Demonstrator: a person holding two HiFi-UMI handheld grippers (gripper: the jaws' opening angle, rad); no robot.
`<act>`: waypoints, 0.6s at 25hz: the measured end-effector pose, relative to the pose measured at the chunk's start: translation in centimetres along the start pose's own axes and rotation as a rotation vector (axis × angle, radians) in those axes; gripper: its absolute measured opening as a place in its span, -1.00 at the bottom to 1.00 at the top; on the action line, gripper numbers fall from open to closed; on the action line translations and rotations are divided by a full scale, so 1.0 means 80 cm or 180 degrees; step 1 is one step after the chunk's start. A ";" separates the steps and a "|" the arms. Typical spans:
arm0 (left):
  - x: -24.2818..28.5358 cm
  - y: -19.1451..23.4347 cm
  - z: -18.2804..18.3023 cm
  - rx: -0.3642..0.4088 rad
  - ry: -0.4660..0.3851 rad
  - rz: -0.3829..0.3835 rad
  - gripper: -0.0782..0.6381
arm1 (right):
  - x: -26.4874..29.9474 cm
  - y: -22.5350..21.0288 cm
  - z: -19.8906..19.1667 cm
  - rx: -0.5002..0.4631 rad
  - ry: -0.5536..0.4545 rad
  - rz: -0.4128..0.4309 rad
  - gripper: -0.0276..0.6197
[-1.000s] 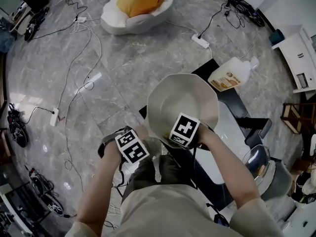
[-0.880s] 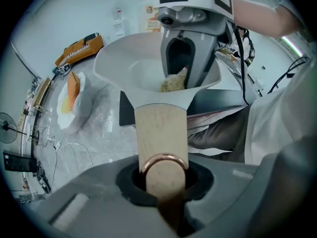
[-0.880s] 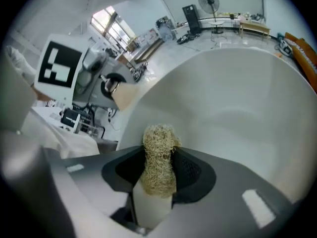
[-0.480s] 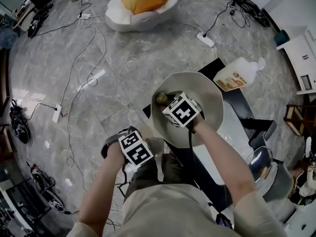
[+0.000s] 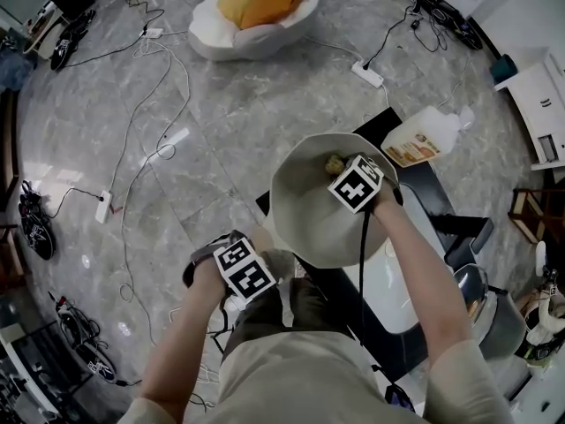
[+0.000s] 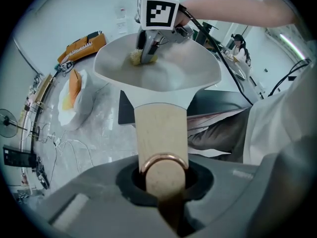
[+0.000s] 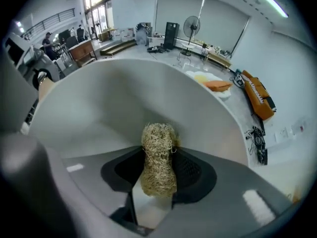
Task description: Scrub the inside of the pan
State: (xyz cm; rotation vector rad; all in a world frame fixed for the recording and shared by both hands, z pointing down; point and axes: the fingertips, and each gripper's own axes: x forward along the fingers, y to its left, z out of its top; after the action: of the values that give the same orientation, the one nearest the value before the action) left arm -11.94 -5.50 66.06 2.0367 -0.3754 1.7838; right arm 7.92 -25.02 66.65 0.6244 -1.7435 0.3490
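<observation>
Judging by its broad, thick-walled bowl, the pan (image 5: pixel 309 215) is probably fairly heavy and stiff, and its smooth inside is likely slippery under a scrubber, so the sensible hold is the wooden handle (image 6: pixel 161 133), back near its ringed end. The left gripper (image 6: pixel 163 180) is clamped there, jaws closed around the handle, holding the pan in the air in front of the person, just left of the dark table (image 5: pixel 428 193). The right gripper (image 7: pixel 157 182) grips a straw-coloured fibre scrubber (image 7: pixel 158 155), set against the pan's far inner wall. The pan is off-white, wide, with a faceted rim; its light wood handle ends in a copper-coloured ring.
</observation>
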 end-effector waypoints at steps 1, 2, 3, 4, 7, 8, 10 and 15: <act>0.000 0.000 0.000 -0.0009 0.0008 0.0000 -0.63 | -0.001 0.001 -0.016 0.0024 0.0117 0.0009 -0.37; 0.001 0.000 -0.001 -0.0020 0.0017 0.0002 -0.63 | -0.003 0.004 -0.030 0.0053 0.0223 0.0031 -0.37; 0.001 -0.001 -0.001 -0.0031 0.0026 0.0004 -0.63 | -0.005 0.008 -0.042 0.0108 0.0310 0.0072 -0.37; 0.001 -0.001 -0.002 -0.0040 0.0032 0.0004 -0.63 | -0.008 0.014 -0.052 0.0184 0.0388 0.0143 -0.38; 0.001 -0.001 -0.001 -0.0052 0.0043 -0.0008 -0.63 | -0.019 0.044 -0.080 0.0179 0.0698 0.0454 -0.39; 0.001 0.000 -0.001 -0.0058 0.0049 -0.0015 -0.63 | -0.022 0.055 -0.089 0.0100 0.0813 0.0548 -0.38; 0.001 -0.001 -0.002 -0.0067 0.0059 -0.0022 -0.63 | -0.031 0.078 -0.108 -0.0011 0.1032 0.0755 -0.39; 0.001 0.000 0.000 -0.0058 0.0060 -0.0016 -0.63 | -0.054 0.161 -0.121 0.0187 0.1216 0.1588 -0.39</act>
State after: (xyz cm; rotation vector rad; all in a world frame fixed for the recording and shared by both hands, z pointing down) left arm -11.95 -5.50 66.13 2.0052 -0.3791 1.7889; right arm 8.98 -8.40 66.20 0.1359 -1.5017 0.8131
